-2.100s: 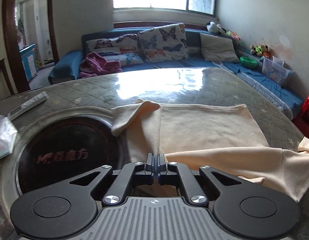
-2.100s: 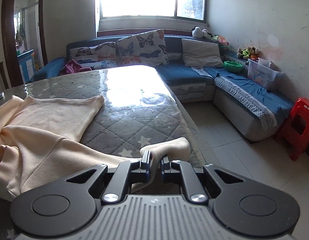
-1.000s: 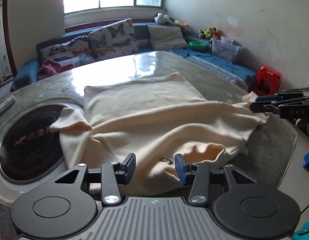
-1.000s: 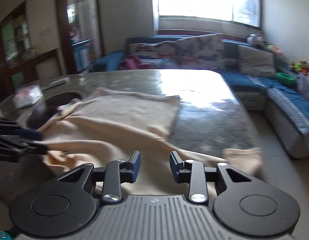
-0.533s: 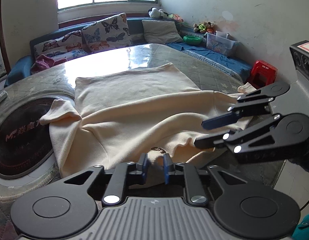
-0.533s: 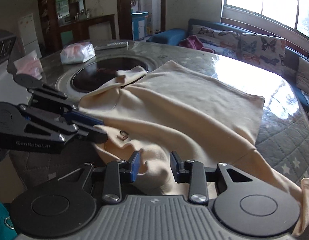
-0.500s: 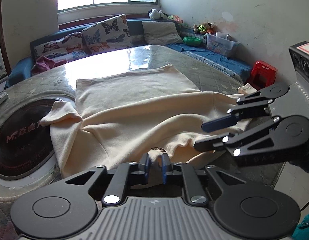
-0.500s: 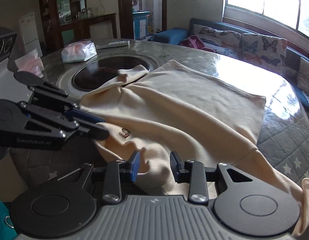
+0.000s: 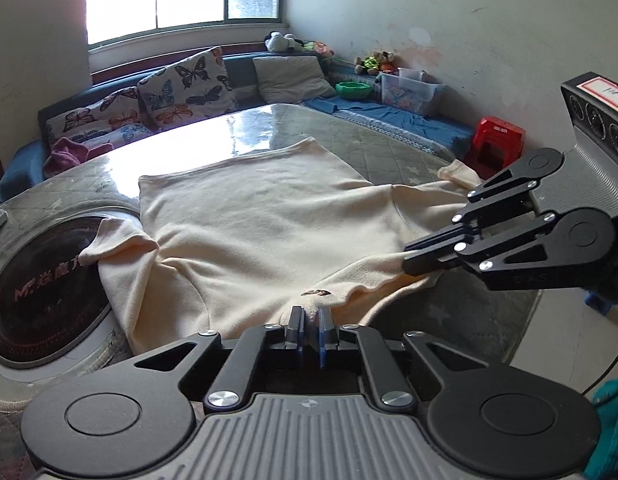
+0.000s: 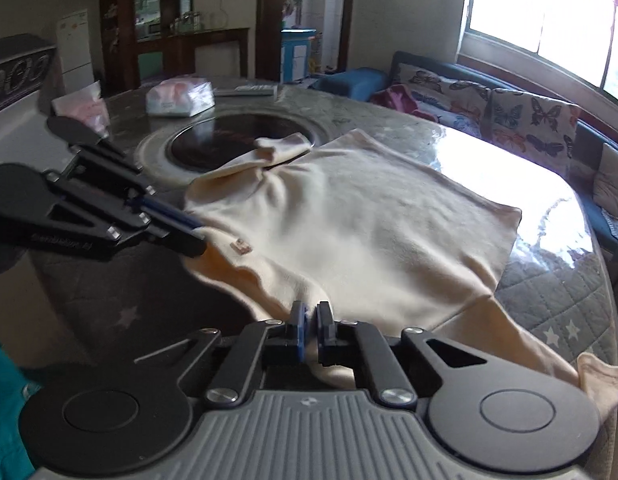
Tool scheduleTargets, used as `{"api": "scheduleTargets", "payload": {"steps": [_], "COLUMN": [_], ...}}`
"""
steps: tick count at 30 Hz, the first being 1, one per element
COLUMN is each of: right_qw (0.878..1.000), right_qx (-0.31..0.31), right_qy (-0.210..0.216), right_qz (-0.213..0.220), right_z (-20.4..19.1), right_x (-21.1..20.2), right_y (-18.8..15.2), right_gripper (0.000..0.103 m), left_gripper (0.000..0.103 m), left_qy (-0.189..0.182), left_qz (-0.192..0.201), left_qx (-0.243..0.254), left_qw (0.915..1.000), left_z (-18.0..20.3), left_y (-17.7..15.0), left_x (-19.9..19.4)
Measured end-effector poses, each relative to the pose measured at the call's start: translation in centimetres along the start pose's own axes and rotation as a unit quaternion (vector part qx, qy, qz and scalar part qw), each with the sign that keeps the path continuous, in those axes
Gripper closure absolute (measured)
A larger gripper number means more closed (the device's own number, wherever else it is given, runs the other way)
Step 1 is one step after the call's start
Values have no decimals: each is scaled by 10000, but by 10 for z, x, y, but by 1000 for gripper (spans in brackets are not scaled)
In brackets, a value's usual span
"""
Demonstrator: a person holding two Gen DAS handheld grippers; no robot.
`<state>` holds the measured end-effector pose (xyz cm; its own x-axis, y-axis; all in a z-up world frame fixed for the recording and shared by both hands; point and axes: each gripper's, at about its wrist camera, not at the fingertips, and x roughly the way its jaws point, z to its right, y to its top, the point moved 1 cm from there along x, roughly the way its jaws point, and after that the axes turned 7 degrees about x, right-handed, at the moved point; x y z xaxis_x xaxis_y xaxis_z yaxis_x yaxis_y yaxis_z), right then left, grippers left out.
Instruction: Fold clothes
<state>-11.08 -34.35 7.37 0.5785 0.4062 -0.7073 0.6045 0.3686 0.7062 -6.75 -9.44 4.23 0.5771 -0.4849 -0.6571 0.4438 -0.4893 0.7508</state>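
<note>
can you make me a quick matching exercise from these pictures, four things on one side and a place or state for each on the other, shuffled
Things:
1. cream long-sleeved top
2. red plastic stool
3. green bowl
4. left gripper

Places or states:
A. on the blue sofa, beside a clear plastic box
B. spread over the round quilted table
C. jaws shut on the near edge of the cream top
D. on the floor between the table and the wall

Pairs: 1-B, 2-D, 3-A, 4-C
</note>
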Motion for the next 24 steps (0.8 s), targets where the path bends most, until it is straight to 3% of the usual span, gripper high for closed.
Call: {"api": "scheduleTargets", "payload": {"steps": [6, 13, 22, 24], "right_qw": [9990, 9993, 9999, 9999], "right_qx": [-115, 111, 67, 6], "right_qy": [351, 251, 150, 161], "right_qz": [-251, 255, 21, 0], "right_z": [-4, 11, 8, 5], "right_x": [-2, -10, 38, 41], "right_y": [-8, 22, 10, 5], "right_gripper": [97, 92, 90, 87], "left_gripper": [93, 93, 92, 89], "left_qy": [-135, -78, -190, -168], "left_qz": [-83, 301, -338, -306], "left_qx": [169, 4, -280, -316], "left_qw": [9997, 9995, 9989, 9989], "left_z": [0, -9, -8, -13], "left_y": [0, 21, 8, 7], "left_x": [-2, 0, 45, 41]}}
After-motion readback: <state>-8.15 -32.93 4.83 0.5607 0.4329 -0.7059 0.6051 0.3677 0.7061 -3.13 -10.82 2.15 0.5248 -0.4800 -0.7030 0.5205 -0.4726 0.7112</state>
